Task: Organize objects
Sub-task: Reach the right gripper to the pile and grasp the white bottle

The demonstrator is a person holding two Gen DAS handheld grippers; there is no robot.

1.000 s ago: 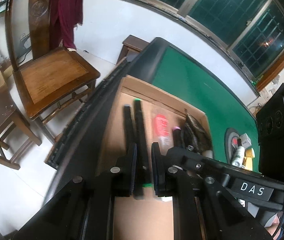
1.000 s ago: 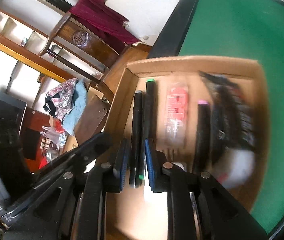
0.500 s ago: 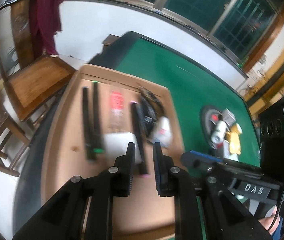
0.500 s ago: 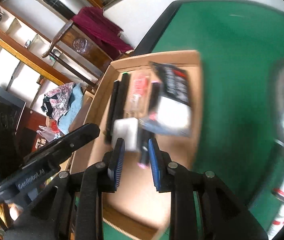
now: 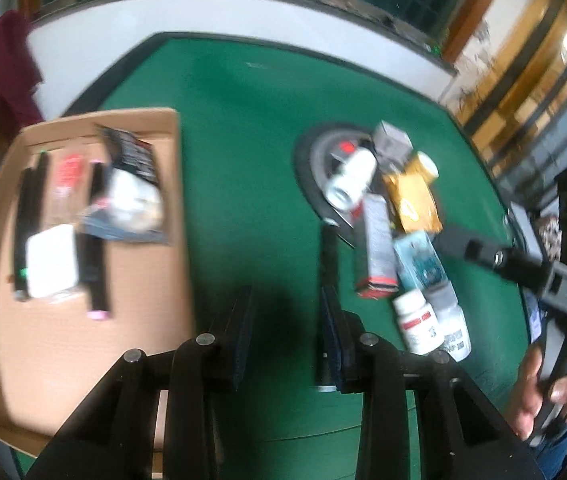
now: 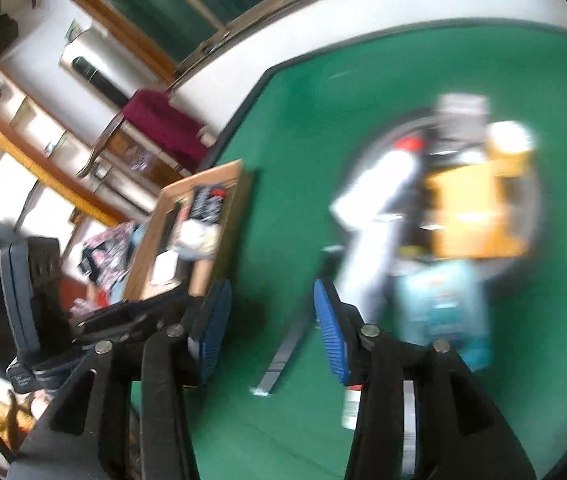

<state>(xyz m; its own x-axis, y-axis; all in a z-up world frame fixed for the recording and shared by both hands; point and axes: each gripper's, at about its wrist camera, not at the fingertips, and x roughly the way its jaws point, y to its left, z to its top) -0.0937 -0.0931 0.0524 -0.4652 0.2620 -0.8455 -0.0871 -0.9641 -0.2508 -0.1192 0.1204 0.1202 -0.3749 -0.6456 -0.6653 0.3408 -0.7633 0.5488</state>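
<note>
A cardboard tray point(image 5: 67, 360) on the left of the green table holds black markers point(image 5: 27, 224), a white box point(image 5: 49, 266) and packets. To the right lies a pile: a white bottle point(image 5: 349, 178), a yellow packet point(image 5: 413, 200), a red-ended box point(image 5: 375, 252), a teal box point(image 5: 421, 264) and pill bottles point(image 5: 419, 320). My left gripper point(image 5: 287, 320) hangs over bare felt between tray and pile, jaws opening, nothing between them. A dark marker point(image 5: 328, 252) lies just beyond its right finger. My right gripper point(image 6: 271, 328) is also opening and empty, left of the blurred pile point(image 6: 479, 208).
A round grey disc point(image 5: 315, 160) lies under the pile. The right tool's body point(image 5: 523, 272) and the hand holding it point(image 5: 539, 392) stand at the table's right edge. A chair with a maroon cloth point(image 6: 163, 120) and shelves stand beyond the table's left side.
Both grippers have swung right, away from the tray and over the green felt toward the pile. Their jaws have widened. The black markers stay in the tray.
</note>
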